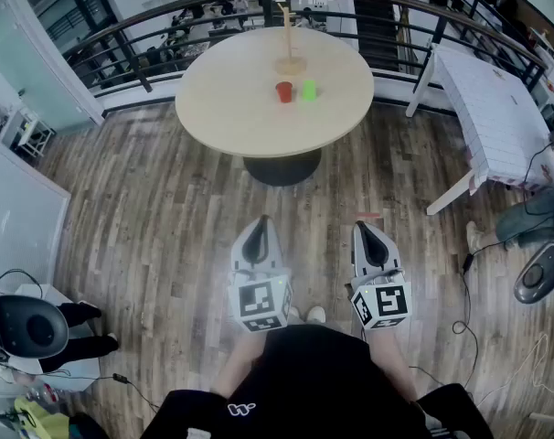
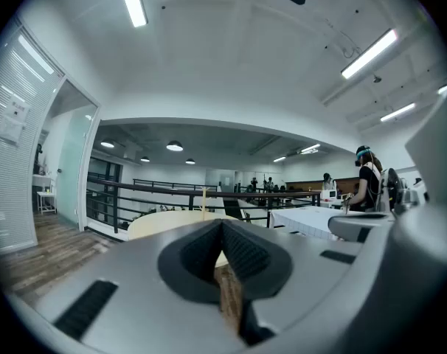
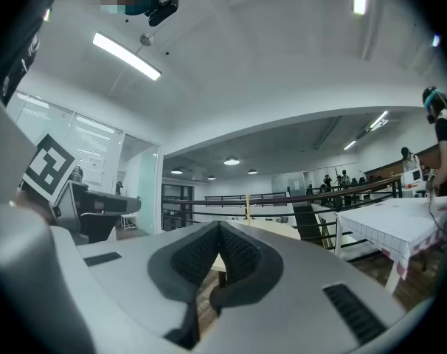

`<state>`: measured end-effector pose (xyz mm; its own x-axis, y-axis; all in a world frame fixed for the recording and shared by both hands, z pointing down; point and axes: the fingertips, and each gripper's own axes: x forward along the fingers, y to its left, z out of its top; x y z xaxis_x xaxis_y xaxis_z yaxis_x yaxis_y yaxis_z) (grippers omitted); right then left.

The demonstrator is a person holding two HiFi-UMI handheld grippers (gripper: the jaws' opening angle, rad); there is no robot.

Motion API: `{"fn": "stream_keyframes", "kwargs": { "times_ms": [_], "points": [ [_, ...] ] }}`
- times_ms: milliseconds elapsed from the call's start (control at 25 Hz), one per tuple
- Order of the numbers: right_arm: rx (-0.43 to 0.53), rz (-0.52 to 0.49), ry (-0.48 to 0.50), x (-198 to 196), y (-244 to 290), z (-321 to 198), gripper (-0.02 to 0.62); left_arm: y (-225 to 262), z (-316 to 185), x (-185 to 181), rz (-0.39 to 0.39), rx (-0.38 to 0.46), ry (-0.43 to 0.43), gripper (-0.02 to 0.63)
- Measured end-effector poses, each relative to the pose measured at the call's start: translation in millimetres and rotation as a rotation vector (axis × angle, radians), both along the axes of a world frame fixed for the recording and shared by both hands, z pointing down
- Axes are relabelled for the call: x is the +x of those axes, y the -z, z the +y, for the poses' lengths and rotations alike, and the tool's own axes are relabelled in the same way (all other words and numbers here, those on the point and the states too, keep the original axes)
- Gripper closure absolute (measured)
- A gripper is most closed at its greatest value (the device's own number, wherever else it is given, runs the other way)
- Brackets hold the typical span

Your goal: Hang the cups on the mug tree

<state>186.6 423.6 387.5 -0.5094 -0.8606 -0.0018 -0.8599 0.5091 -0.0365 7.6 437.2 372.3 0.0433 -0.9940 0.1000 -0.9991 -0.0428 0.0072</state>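
Left gripper [image 1: 259, 236]: jaws together, nothing between the pads; held about level, low in front of the person, over the wooden floor [image 1: 149, 208].
Right gripper [image 1: 370, 238]: jaws likewise closed on nothing; level, beside the left gripper, the two apart.
Round table [image 1: 231, 108]: ahead of both grippers and well apart from them, out of reach from this standing spot.
Mug tree [image 1: 288, 35]: upright wooden pole on a round base, near the far edge of the table. Its pegs are too small to make out.
Red cup [image 1: 284, 91]: upright, near the table's middle, just in front of the mug tree base.
Green cup [image 1: 308, 90]: upright, just beside the red cup on its right, not touching it.
Handles: direction not readable at this range.
Stage (judged): nothing hung yet, approach not begun.
Step in hand (judged): walk up to the near edge of the table and open the jaws before reaching.
Doing it well (judged): check each handle's direction up close. Grip each cup by the wall opposite its handle, so the handle stays free for a peg. Take the green cup with the right gripper and the red with the left, so the arms need not cross.
Risk (judged): a side knock could tip the mug tree.
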Motion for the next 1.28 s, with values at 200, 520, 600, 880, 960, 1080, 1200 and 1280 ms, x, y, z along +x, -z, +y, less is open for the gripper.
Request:
{"fn": "stream_keyframes", "kwargs": {
  "times_ms": [200,520,600,880,960,1080,1200,1280],
  "points": [
    [-0.004,0.001,0.009,6,-4,-1,0.586,-4,1,9,0.000,-0.007,-0.001,0.594],
    [-0.001,-0.035,0.004,10,-4,-9,0.586,-6,-4,9,0.006,-0.012,0.008,0.594],
    [-0.011,-0.045,0.000,12,-6,-12,0.586,-8,-5,8,0.010,-0.017,0.012,0.594],
    [-0.050,-0.064,-0.006,17,-23,-22,0.586,-24,-9,5,0.002,-0.060,0.039,0.594],
    [-0.054,-0.080,-0.020,23,-29,-31,0.586,-21,-13,8,-0.001,-0.048,0.032,0.594],
    [-0.054,-0.097,-0.020,22,-32,-49,0.586,-16,-19,-2,-0.015,-0.041,0.058,0.594],
    [-0.073,-0.089,0.007,9,-43,-57,0.586,-27,-24,-19,0.000,-0.078,0.105,0.594],
    [-0.085,-0.081,0.009,6,-50,-71,0.586,-34,-36,-23,0.032,-0.083,0.114,0.594]
  ]
}}
